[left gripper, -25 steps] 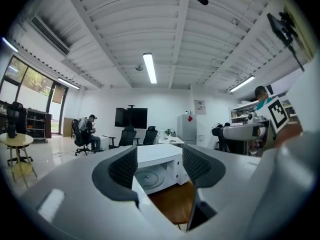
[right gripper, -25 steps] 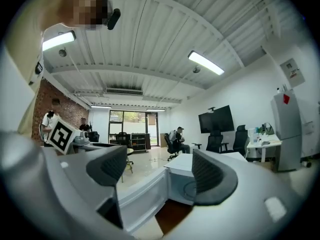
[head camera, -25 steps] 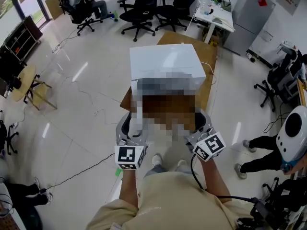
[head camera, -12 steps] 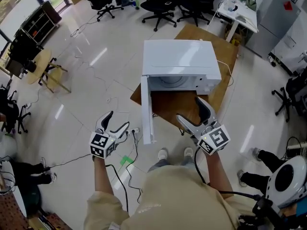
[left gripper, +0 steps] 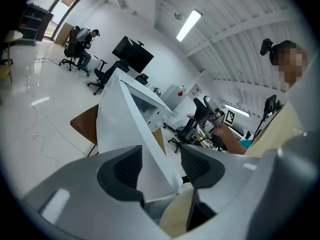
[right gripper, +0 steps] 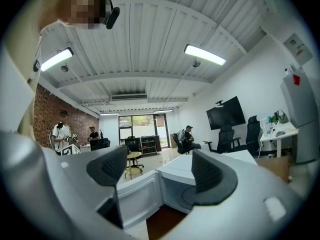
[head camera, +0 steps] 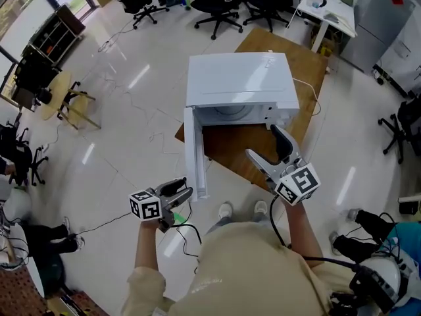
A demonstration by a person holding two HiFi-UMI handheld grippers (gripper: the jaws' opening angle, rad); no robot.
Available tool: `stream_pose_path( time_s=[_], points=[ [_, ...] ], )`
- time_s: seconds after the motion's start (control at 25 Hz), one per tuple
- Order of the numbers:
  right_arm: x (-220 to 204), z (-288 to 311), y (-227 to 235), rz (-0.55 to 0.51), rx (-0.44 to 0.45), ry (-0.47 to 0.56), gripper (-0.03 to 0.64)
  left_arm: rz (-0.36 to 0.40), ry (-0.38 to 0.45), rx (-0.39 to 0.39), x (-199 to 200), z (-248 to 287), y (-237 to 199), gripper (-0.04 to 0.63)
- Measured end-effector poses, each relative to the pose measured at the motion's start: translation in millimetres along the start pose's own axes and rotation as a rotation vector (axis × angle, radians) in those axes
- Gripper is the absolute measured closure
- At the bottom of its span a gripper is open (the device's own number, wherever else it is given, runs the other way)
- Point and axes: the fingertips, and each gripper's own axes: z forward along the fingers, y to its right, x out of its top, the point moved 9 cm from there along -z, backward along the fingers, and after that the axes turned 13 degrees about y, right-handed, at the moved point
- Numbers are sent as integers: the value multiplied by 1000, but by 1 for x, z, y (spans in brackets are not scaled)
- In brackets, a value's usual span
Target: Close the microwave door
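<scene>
Microwave door [head camera: 195, 151]: wide open, hinged at left front corner of white microwave [head camera: 240, 78] on wooden table [head camera: 299, 58]. Seen edge-on from head view; long axis runs from microwave toward person.

Left gripper [head camera: 186, 191]: just beside door's free end, on outer face side. Jaws spread, just been closing; door's corner shows in gap, no pad seen pressing it.

Right gripper [head camera: 263, 142]: jaws spread, empty, before open cavity, inside door's sweep.

Left nearer. Closing likely means pushing free end rightward toward cavity, with right gripper clearing first.
</scene>
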Motion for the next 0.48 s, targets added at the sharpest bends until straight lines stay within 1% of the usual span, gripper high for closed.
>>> stream_pose_path(
  time_s=[0.04, 0.12, 0.16, 0.24, 0.36, 0.48],
  points=[
    [0, -1, 4, 5, -5, 4, 227, 2, -10, 22, -4, 5, 0, 362],
    [0, -4, 9, 13, -3, 9, 257, 24, -25, 77, -10, 12, 0, 429],
    [-1, -5, 11, 15, -1, 8, 261, 27, -26, 93, -12, 14, -1, 445],
    [-3, -8, 16, 15, -4, 6, 262, 1, -28, 104, -15, 21, -1, 445],
    [-8, -13, 31, 18, -34, 7, 264, -49, -40, 112, -19, 42, -2, 433],
    [-8, -18, 41, 25, -62, 6, 273, -53, -32, 125, -23, 64, 6, 419]
  ],
)
